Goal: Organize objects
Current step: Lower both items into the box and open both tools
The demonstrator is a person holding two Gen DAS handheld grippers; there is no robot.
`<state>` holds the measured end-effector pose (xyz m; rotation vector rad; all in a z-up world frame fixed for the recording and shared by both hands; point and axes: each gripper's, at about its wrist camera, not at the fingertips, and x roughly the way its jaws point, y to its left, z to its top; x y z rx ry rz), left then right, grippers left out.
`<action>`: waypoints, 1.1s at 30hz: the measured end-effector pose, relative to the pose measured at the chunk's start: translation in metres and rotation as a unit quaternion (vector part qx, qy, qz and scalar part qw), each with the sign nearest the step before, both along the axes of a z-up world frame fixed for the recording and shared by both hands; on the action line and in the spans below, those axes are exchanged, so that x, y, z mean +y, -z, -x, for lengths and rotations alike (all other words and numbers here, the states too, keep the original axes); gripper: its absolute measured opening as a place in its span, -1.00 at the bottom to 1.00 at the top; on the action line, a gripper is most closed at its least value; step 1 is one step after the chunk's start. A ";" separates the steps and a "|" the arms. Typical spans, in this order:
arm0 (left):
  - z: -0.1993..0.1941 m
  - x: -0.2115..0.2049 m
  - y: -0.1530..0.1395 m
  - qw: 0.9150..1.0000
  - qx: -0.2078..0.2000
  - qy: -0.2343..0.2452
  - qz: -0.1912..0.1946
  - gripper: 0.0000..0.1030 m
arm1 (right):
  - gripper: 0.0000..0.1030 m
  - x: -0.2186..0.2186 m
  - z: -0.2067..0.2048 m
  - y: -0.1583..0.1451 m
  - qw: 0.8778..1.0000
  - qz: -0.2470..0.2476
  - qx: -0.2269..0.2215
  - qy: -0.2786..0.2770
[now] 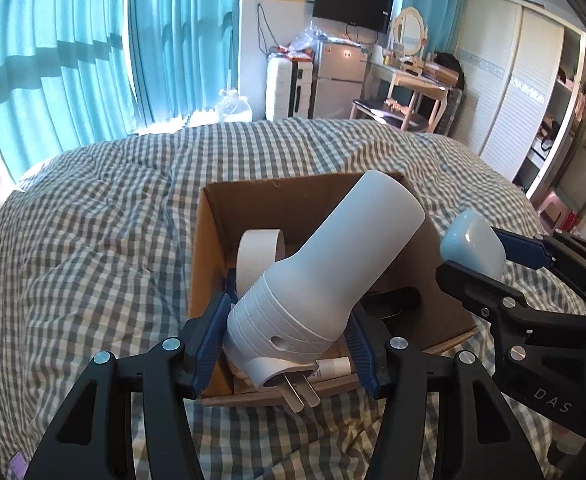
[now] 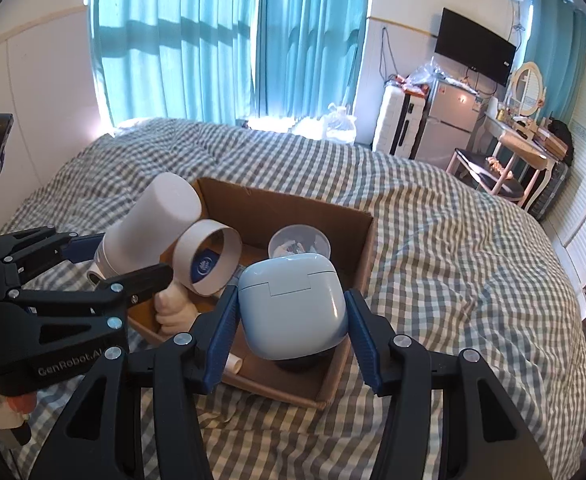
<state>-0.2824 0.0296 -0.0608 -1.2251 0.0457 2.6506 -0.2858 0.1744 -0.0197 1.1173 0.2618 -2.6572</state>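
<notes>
Two grippers over cardboard box [image 2: 353,248] holding tape roll [image 2: 209,256]: left gripper [image 1: 289,332] pinches white plug-in lamp [image 1: 333,264]; right gripper [image 2: 293,320] clamps blue earbud case [image 2: 293,304].

We see the right gripper [image 2: 293,316] clamped on a pale blue earbud case [image 2: 293,306] above the cardboard box [image 2: 357,248]. At left, the left gripper [image 2: 113,260] grips a white plug-in device [image 2: 149,224] beside a tape roll [image 2: 209,256].

A lived-in home bedroom is showing here: a bed [image 2: 433,240] under a checked quilt is filling the middle, teal curtains [image 2: 197,40] are hanging behind it, and beyond its far corner a wall television [image 2: 475,46], small fridge [image 2: 447,124], vanity mirror [image 2: 527,88] and louvred wardrobe [image 1: 505,80] are standing.
</notes>
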 end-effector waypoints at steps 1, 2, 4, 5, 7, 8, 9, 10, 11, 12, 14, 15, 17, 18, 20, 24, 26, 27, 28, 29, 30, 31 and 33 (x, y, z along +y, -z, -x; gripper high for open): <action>0.003 0.000 0.006 1.000 -0.005 0.001 0.002 0.11 | 0.02 -0.002 0.004 0.004 1.000 -0.001 -0.003 -0.002; 0.005 -0.002 0.010 1.000 -0.008 0.002 0.002 0.11 | 0.02 -0.001 0.008 0.010 1.000 -0.002 -0.007 -0.003; 0.012 0.000 0.018 1.000 -0.016 0.003 0.003 0.11 | 0.02 -0.001 0.016 0.017 1.000 -0.003 -0.014 -0.003; 0.014 0.000 0.021 1.000 -0.018 0.004 0.003 0.11 | 0.02 -0.002 0.020 0.021 1.000 -0.003 -0.017 -0.003; 0.018 0.002 0.027 1.000 -0.023 0.008 0.007 0.11 | 0.02 -0.002 0.027 0.027 1.000 -0.003 -0.024 -0.004; 0.019 0.003 0.030 1.000 -0.024 0.010 0.008 0.11 | 0.02 -0.003 0.030 0.031 1.000 -0.004 -0.027 -0.006; 0.022 0.004 0.033 1.000 -0.026 0.011 0.009 0.11 | 0.02 -0.003 0.033 0.034 1.000 -0.005 -0.029 -0.007; 0.024 0.004 0.036 0.999 -0.029 0.010 0.011 0.11 | 0.02 -0.003 0.035 0.036 0.999 -0.006 -0.032 -0.008; 0.028 0.004 0.040 0.999 -0.033 0.010 0.012 0.11 | 0.02 -0.003 0.039 0.039 0.999 -0.006 -0.037 -0.010; 0.029 0.005 0.042 0.999 -0.035 0.011 0.012 0.11 | 0.02 -0.004 0.041 0.042 0.999 -0.006 -0.040 -0.011; 0.035 0.005 0.047 0.999 -0.039 0.008 0.014 0.11 | 0.02 -0.003 0.047 0.049 0.999 -0.008 -0.047 -0.014; 0.038 0.004 0.049 0.999 -0.040 0.008 0.013 0.11 | 0.02 -0.002 0.048 0.051 0.999 -0.009 -0.050 -0.016; 0.044 0.003 0.052 0.999 -0.043 0.007 0.014 0.11 | 0.02 -0.004 0.052 0.055 0.998 -0.009 -0.056 -0.021; 0.047 0.003 0.054 0.999 -0.045 0.006 0.016 0.11 | 0.02 -0.005 0.053 0.056 0.998 -0.010 -0.058 -0.023; 0.052 0.002 0.058 0.999 -0.046 0.003 0.020 0.11 | 0.02 -0.007 0.056 0.060 0.998 -0.012 -0.062 -0.028; 0.055 0.005 0.059 0.999 -0.041 0.009 0.021 0.11 | 0.02 -0.007 0.060 0.066 0.997 -0.011 -0.067 -0.031; 0.058 0.008 0.058 0.999 -0.039 0.012 0.022 0.12 | 0.02 -0.006 0.061 0.068 0.997 -0.011 -0.069 -0.032; 0.059 0.009 0.059 0.999 -0.038 0.013 0.023 0.12 | 0.02 -0.007 0.061 0.069 0.997 -0.010 -0.069 -0.033; 0.059 0.009 0.059 0.999 -0.037 0.013 0.024 0.12 | 0.02 -0.007 0.060 0.070 0.997 -0.010 -0.069 -0.035; 0.059 0.010 0.059 0.999 -0.036 0.014 0.025 0.12 | 0.02 -0.007 0.059 0.070 0.997 -0.008 -0.069 -0.036; 0.058 0.008 0.058 0.999 -0.035 0.015 0.025 0.12 | 0.02 -0.006 0.058 0.069 0.997 -0.007 -0.068 -0.037; 0.057 0.009 0.058 0.999 -0.034 0.017 0.025 0.14 | 0.02 -0.006 0.057 0.068 0.997 -0.006 -0.067 -0.037; 0.056 0.009 0.057 0.999 -0.035 0.019 0.023 0.17 | 0.02 -0.006 0.055 0.066 0.997 -0.004 -0.063 -0.037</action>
